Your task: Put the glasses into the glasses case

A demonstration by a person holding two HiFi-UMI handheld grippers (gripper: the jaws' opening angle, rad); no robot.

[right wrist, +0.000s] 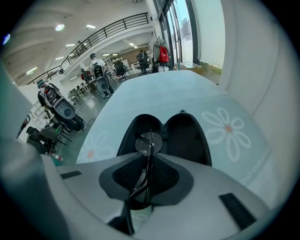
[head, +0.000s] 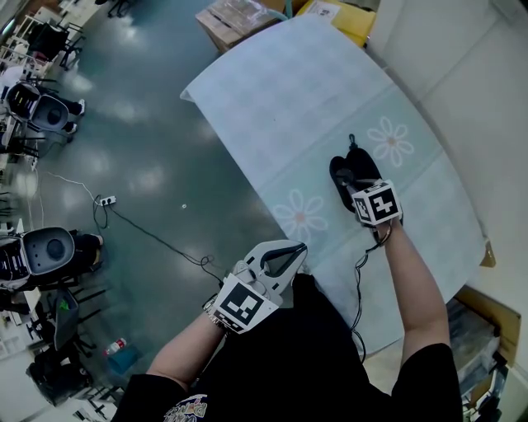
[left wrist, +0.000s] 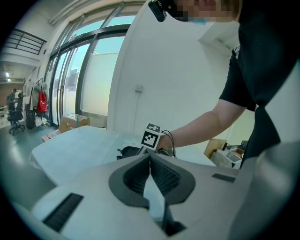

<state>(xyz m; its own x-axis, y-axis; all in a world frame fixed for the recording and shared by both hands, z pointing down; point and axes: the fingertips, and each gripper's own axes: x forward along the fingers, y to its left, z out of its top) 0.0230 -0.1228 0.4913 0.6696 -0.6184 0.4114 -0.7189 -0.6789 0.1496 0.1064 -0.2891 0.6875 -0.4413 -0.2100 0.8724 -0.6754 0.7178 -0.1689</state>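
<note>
My right tongs (right wrist: 149, 159) pinch the glasses (right wrist: 149, 142) over the open glasses case (right wrist: 185, 136), mid-frame. My left tongs (left wrist: 150, 159) are closed, empty.

Bench (head: 280, 91): long top running from near right to far left, covered by a pale green cloth (head: 247, 115) printed with white daisies (head: 389, 140). Black glasses case (head: 351, 175) lies open on the cloth, near-right part, between two daisies, both halves facing up

A pale flower-printed tablecloth (head: 289, 99) lies spread, cardboard boxes (head: 235, 21) at its far end, a power strip (head: 106, 200) on the grey floor (head: 157, 107).
</note>
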